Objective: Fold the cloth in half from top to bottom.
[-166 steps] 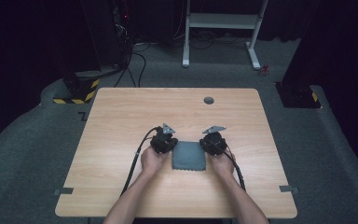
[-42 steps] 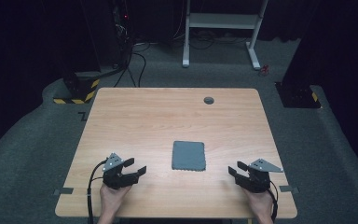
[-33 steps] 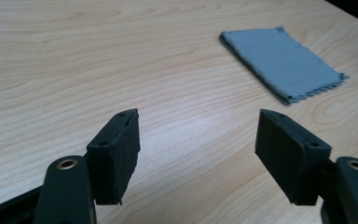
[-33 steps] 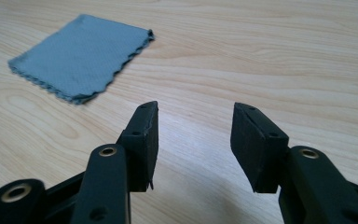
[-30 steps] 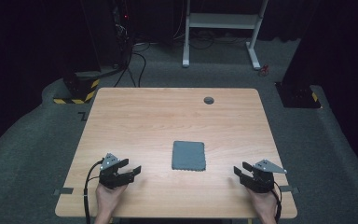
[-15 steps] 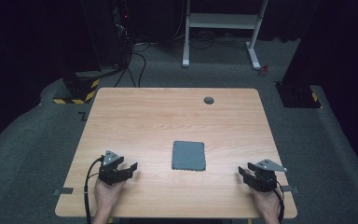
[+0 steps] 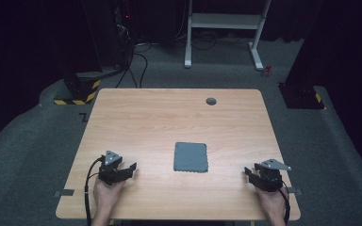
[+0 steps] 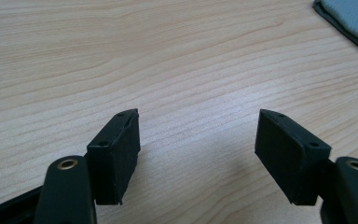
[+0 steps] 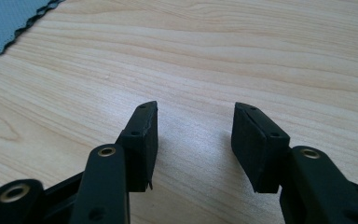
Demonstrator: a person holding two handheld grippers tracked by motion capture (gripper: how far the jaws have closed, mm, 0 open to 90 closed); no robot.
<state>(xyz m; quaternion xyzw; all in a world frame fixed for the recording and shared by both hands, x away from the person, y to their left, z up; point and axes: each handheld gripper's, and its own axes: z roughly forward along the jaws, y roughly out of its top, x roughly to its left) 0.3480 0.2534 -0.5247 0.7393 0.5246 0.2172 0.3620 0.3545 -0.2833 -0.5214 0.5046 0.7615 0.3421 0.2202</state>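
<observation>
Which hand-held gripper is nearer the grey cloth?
Left, slightly. The left hand-held gripper sits left of the grey cloth; the right hand-held gripper sits farther off, to its right.

Cut-offs and unreadable details

The flat grey folded cloth (image 8: 354, 21) is cropped by the frame's top-right corner in the left gripper view and by the top-left corner (image 9: 9, 18) in the right gripper view; the small dark round disc (image 7: 211, 101) is too small to identify.

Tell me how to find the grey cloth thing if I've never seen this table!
Look at the wooden table and go to its middle, a bit toward the person's side. There a grey folded cloth lies flat between the two grippers, touching neither. It is square and soft-looking, unlike the small dark round spot near the far edge.
</observation>
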